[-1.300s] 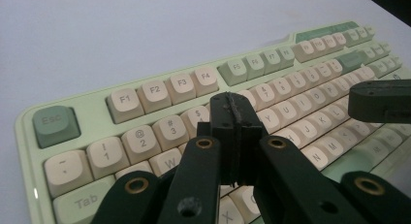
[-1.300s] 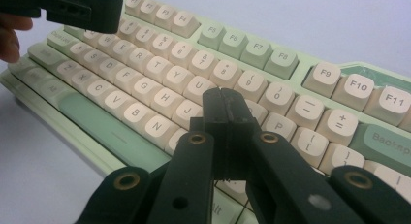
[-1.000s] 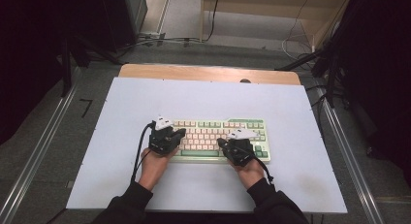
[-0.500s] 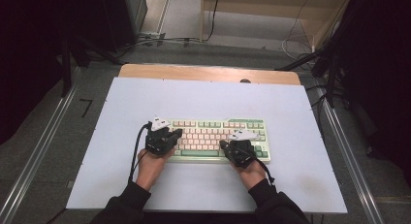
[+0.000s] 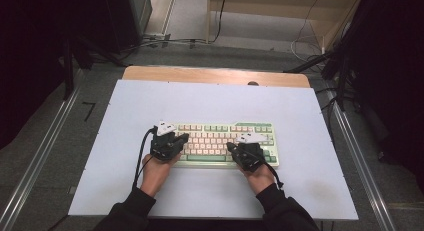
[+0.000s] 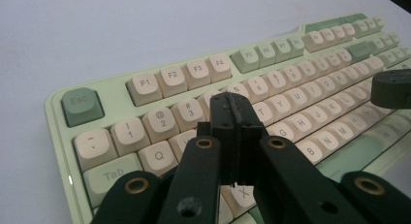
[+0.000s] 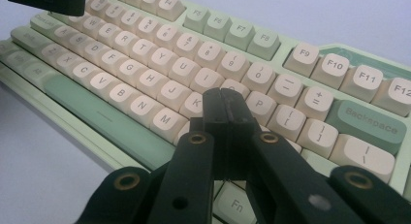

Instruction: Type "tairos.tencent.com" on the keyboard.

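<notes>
Your forearms enter over the desk's [image 5: 125, 191] near edge. Your left gripper [image 5: 184, 137] sits clenched, nothing in it, above the left end of the keyboard [image 5: 220, 127]; your right gripper [image 5: 231, 146] is likewise clenched and empty above its right half. The green-and-cream keyboard lies flat, centred between the side edges, nearer the near edge than the far one.

Keyboard [image 5: 225, 143] on table [image 5: 210, 98], near front edge, centred.
</notes>
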A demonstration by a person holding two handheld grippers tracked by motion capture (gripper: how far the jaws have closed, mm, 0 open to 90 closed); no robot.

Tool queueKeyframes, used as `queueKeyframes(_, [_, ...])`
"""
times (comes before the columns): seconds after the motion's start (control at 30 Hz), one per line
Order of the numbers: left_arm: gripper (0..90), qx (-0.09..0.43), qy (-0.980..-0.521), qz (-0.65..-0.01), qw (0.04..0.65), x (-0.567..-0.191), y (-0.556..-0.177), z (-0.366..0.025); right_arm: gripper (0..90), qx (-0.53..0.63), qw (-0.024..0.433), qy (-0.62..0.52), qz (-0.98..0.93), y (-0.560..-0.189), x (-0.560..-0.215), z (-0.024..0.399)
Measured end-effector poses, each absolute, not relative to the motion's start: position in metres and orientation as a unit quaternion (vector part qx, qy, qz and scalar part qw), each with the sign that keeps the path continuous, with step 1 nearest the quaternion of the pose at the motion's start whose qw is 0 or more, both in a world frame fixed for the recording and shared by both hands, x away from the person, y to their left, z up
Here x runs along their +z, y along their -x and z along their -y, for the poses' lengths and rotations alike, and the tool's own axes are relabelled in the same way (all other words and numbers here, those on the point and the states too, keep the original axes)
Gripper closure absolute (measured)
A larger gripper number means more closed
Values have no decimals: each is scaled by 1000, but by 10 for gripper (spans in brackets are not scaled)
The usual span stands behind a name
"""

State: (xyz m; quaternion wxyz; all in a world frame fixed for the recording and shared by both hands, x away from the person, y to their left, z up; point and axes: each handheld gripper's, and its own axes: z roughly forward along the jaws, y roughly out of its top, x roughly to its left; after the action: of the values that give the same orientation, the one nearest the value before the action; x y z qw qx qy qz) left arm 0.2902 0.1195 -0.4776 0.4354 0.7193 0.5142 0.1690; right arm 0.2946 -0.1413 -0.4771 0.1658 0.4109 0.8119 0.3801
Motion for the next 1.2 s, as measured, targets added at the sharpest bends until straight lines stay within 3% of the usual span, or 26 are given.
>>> queueKeyframes(1.2, [900, 160, -733, -502, 431, -478, -283, -115, 875, 400, 176, -410, -801, -303, -472, 131])
